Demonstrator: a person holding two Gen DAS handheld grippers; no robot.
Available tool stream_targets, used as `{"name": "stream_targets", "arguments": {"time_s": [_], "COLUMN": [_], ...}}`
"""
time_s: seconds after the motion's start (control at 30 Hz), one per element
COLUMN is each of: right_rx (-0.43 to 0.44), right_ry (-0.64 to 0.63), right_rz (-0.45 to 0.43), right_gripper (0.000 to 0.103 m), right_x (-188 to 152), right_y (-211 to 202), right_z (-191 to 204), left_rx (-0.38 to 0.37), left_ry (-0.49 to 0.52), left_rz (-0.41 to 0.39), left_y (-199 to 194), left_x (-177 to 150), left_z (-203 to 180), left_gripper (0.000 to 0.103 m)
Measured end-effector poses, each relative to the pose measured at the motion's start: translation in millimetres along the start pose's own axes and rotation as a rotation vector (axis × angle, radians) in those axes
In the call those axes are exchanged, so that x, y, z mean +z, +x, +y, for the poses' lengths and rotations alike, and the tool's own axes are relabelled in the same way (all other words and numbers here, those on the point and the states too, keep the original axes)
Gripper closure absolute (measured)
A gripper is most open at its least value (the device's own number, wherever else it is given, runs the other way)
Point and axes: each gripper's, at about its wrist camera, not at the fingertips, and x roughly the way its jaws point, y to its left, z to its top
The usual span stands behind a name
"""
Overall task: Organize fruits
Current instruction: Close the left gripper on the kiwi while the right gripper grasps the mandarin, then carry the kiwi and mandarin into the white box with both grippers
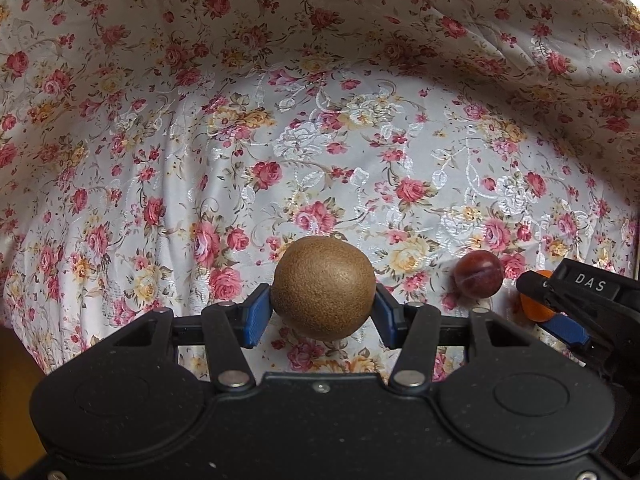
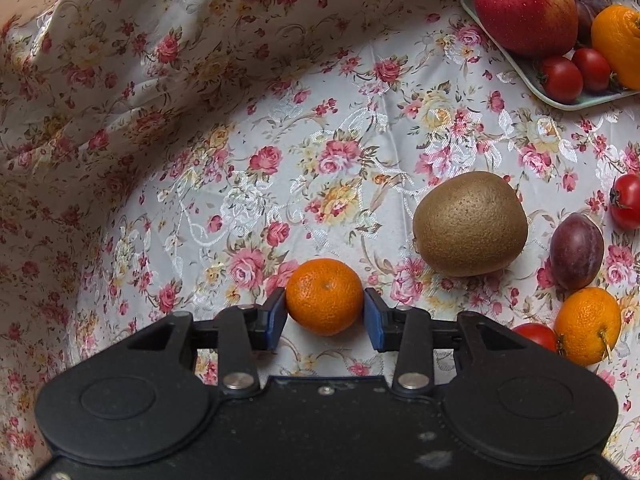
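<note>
My left gripper (image 1: 323, 312) is closed on a brown kiwi (image 1: 323, 288); both blue pads (image 1: 256, 316) press its flanks at about its widest line. The kiwi appears lifted clear of the floral tablecloth (image 1: 320, 140), though I cannot confirm the gap beneath it. To its right a small dark red plum (image 1: 478, 274) lies on the cloth, and beyond that the right gripper enters the left wrist view.

My right gripper (image 2: 325, 316) is set narrow around a small mandarin (image 2: 325, 296). The left pad touches the peel; on the right a thin sliver of cloth seems to show between pad and fruit, so I judge the hold as light or incomplete. The mandarin seems to rest on the cloth.

Outward from the right gripper, a second kiwi (image 2: 470, 224) lies near the mandarin. A purple plum (image 2: 577, 250), another mandarin (image 2: 588, 326) and two tomatoes (image 2: 626, 200) lie toward the right edge of the cloth. The tray (image 2: 516, 64) at the far right corner holds an apple (image 2: 526, 8), tomatoes and oranges.

Hazards, in my judgement:
- Both held fruits are round. A pad set off the widest line would squeeze the fruit out forward.
- A lift of the mandarin before the right pad seats would let it roll.
- The two grippers work close together; a sideways swing could strike the plum between them.
- The tray is crowded. A fruit released on the pile could roll off the rim.
</note>
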Motion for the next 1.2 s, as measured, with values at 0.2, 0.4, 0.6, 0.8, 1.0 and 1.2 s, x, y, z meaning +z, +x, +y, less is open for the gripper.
{"name": "stream_targets", "arguments": {"time_s": [0.2,0.4,0.6,0.8,1.0,1.2], "right_rx": [-0.045,-0.01,-0.026,-0.078,-0.128,-0.18], "right_ry": [-0.104,-0.154,-0.161,-0.089,0.053,0.192], "right_rz": [-0.087,-0.118,-0.145,-0.151,-0.152,-0.16], "right_gripper": [0.062,0.062,0.062,0.062,0.062,0.062], "right_x": [-5.1,-9.2,-3.6,12.8,29.6,38.7], "right_y": [-22.8,-57.2,-92.3,-124.0,-150.2,-175.8], "right_z": [6.6,-3.2,-33.4,-91.2,-165.4,-245.1], "left_rx": [0.0,0.004,-0.011,-0.043,-0.077,-0.117], "left_ry": [0.006,0.045,0.139,0.273,0.41,0.538], "left_rz": [-0.012,-0.046,-0.062,-0.063,-0.064,-0.05], "left_y": [-6.3,-21.8,-35.2,-43.9,-55.6,-63.9], "left_x": [0.3,-5.7,-20.8,-47.4,-82.8,-125.3], "left_z": [-5.2,-30.0,-78.7,-141.7,-205.3,-262.0], "left_gripper": [0.045,0.045,0.045,0.045,0.045,0.045]}}
